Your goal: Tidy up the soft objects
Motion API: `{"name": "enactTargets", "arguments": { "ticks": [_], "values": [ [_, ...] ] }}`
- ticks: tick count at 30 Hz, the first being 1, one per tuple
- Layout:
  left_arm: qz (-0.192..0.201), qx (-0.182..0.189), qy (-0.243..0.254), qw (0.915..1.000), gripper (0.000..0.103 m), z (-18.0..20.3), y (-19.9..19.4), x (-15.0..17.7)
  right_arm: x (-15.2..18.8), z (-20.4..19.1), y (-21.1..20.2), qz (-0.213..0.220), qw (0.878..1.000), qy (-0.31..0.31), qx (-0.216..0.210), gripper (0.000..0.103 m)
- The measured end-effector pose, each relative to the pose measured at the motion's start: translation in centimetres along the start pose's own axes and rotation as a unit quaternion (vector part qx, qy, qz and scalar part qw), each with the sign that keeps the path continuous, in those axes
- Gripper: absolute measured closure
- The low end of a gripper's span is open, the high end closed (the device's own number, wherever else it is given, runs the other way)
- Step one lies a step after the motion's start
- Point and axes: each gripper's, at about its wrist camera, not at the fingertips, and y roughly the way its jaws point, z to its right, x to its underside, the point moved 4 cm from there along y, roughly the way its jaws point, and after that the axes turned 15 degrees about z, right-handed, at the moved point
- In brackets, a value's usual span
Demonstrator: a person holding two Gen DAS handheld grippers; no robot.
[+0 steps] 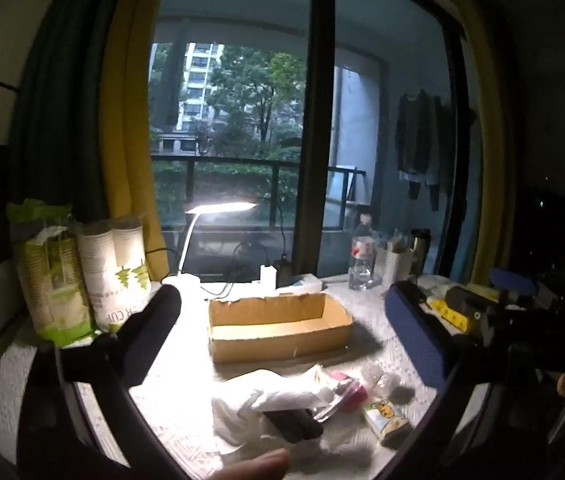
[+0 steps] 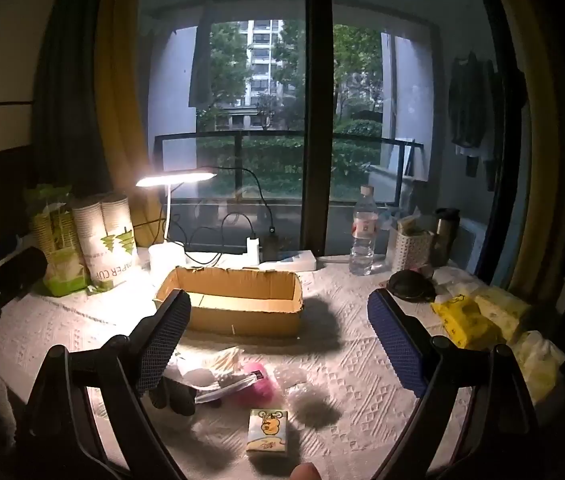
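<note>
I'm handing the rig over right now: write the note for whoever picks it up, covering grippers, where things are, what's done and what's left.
Left gripper: open, empty, held above the table.
Right gripper: open, empty, likewise above the table.
Cardboard box: mid-table under the desk lamp, open top; what shows of its inside is empty.
Soft pile in front of the box, all loose on the table: white cloth, black glove, pink fluffy item, small tissue pack, clear plastic wrap.
Done: nothing in the box that I can see.
Left: probably move each item into the box.
</note>
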Motion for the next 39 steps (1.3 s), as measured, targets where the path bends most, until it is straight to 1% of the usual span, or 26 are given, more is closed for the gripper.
{"name": "enactTargets", "arguments": {
  "ticks": [2, 3, 4, 5, 7, 11, 14, 17, 27, 39],
  "values": [
    [-0.011, -0.001, 0.005, 0.9999, 0.0, 0.3, 0.2, 0.4, 0.0, 0.0, 0.0, -0.002, 1.0, -0.006, 0.002, 0.011],
    [-0.017, 0.0, -0.01, 0.9998, 0.0, -0.4, 0.4, 0.4, 0.0, -0.1, -0.1, -0.002, 1.0, -0.009, 0.0, 0.011],
    [-0.01, -0.002, -0.014, 0.9998, 0.0, -0.4, 0.1, 0.2, 0.0, -0.1, -0.2, -0.002, 1.0, -0.01, -0.001, 0.011],
    [-0.012, -0.002, -0.018, 0.9998, 0.0, -0.7, 0.1, 0.0, 0.0, -0.1, -0.3, -0.001, 1.0, -0.012, -0.001, 0.011],
    [-0.028, -0.009, -0.015, 0.9995, 0.0, -0.4, 0.7, 0.7, 0.3, -0.1, -0.7, 0.003, 1.0, -0.008, -0.002, 0.011],
    [-0.021, -0.009, -0.012, 0.9997, 0.0, -0.5, 0.4, 0.3, 0.3, 0.1, -0.3, -0.006, 1.0, -0.007, -0.002, 0.011],
    [-0.019, -0.007, -0.012, 0.9997, 0.0, -0.1, 0.0, 0.4, 0.1, -0.5, -0.2, -0.005, 1.0, -0.009, -0.002, 0.011],
    [-0.018, -0.005, -0.013, 0.9997, 0.0, -0.2, -0.1, 0.5, 0.0, -0.2, -0.3, -0.003, 1.0, -0.005, -0.002, 0.011],
    [-0.022, 0.005, -0.015, 0.9996, 0.0, 0.0, -0.4, 0.7, -0.1, -0.1, -0.4, -0.002, 1.0, -0.003, -0.003, 0.011],
    [-0.028, -0.001, -0.017, 0.9995, 0.0, -0.2, -0.3, 0.5, 0.0, -0.5, -0.3, -0.003, 1.0, -0.002, -0.004, 0.011]
  ]
}}
